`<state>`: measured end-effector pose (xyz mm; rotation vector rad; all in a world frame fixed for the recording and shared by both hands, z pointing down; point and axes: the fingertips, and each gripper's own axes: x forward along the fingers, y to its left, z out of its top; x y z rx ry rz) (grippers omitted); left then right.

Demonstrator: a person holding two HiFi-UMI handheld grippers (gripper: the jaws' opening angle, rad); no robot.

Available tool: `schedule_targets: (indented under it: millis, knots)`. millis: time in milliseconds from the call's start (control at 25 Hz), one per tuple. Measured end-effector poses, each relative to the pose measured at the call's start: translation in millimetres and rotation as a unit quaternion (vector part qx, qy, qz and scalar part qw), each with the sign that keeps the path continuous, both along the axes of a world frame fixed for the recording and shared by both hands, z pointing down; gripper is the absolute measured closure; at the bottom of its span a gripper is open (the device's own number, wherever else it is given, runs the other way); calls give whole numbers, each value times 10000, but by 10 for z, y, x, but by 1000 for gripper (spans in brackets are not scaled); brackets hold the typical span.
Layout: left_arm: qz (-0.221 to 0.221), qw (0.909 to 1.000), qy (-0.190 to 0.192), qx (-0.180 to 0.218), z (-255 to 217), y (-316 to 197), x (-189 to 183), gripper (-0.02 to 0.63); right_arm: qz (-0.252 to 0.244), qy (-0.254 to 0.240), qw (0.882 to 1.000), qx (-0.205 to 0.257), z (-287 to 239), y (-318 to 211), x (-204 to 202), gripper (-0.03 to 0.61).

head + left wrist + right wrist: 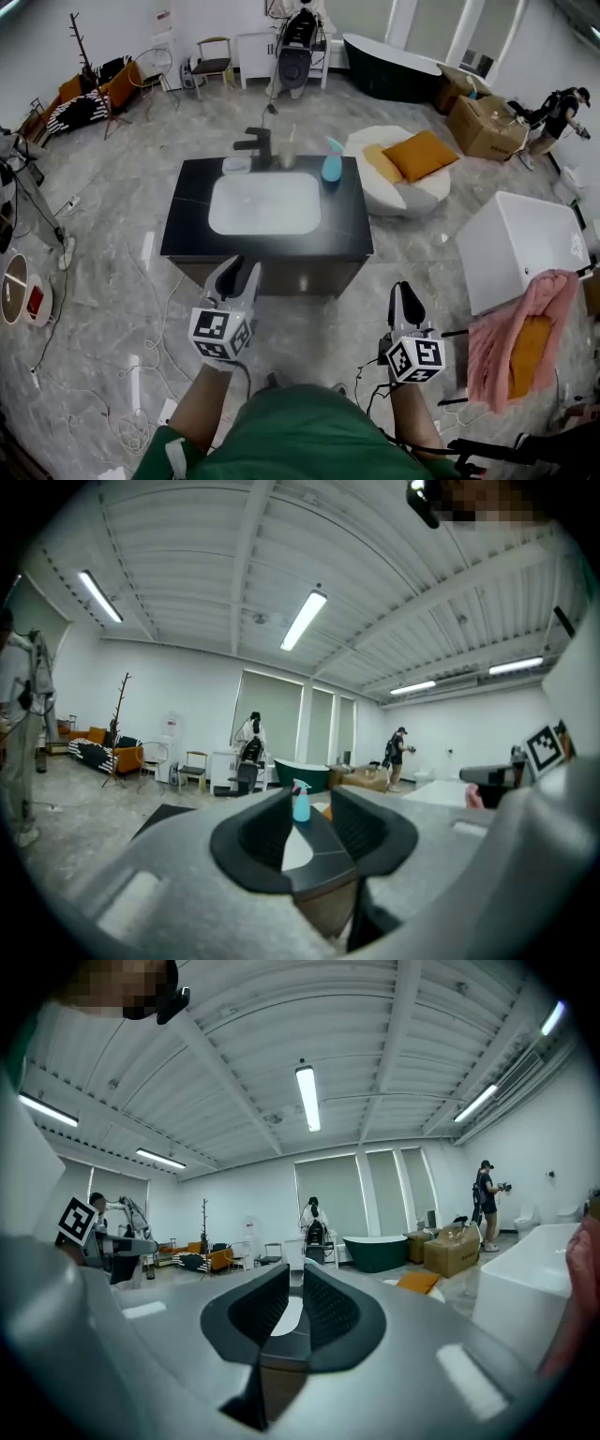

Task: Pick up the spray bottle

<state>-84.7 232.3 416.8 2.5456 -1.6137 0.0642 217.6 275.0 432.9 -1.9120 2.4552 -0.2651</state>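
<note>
A teal spray bottle (330, 161) stands upright at the back right corner of a black vanity counter (192, 202), beside the white sink basin (264, 203). My left gripper (237, 274) is held open in front of the counter's near edge, well short of the bottle. In the left gripper view the spray bottle (300, 802) shows far off in the gap of the left gripper (308, 817). My right gripper (405, 298) hovers to the right of the counter, off its front corner. In its own view the right gripper (295, 1302) is shut with nothing in it.
A black faucet (255, 142) and a small cup (288, 155) stand behind the basin. A round white chair with orange cushions (398, 169) sits right of the counter. A white tub (520, 244) draped with a pink towel (511, 333) is at right. Cables lie on the floor.
</note>
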Motion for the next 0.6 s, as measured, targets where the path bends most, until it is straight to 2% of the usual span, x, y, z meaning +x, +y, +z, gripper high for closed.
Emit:
schedule_targets:
  millis: [120, 200, 400, 600]
  knots:
    - [94, 9999, 21, 115, -68, -81, -273, 487, 195, 74, 9997, 94, -86, -75, -201, 526]
    - [155, 9997, 39, 167, -75, -130, -462, 486, 327, 106, 9993, 150, -123, -123, -327, 492]
    - [213, 9996, 103, 136, 9, -303, -918, 482, 573, 191, 9980, 196, -156, -257, -639, 492]
    - [184, 9995, 234, 86, 75, -417, -1110, 479, 522, 365, 9979, 100, -168, -389, -837, 480]
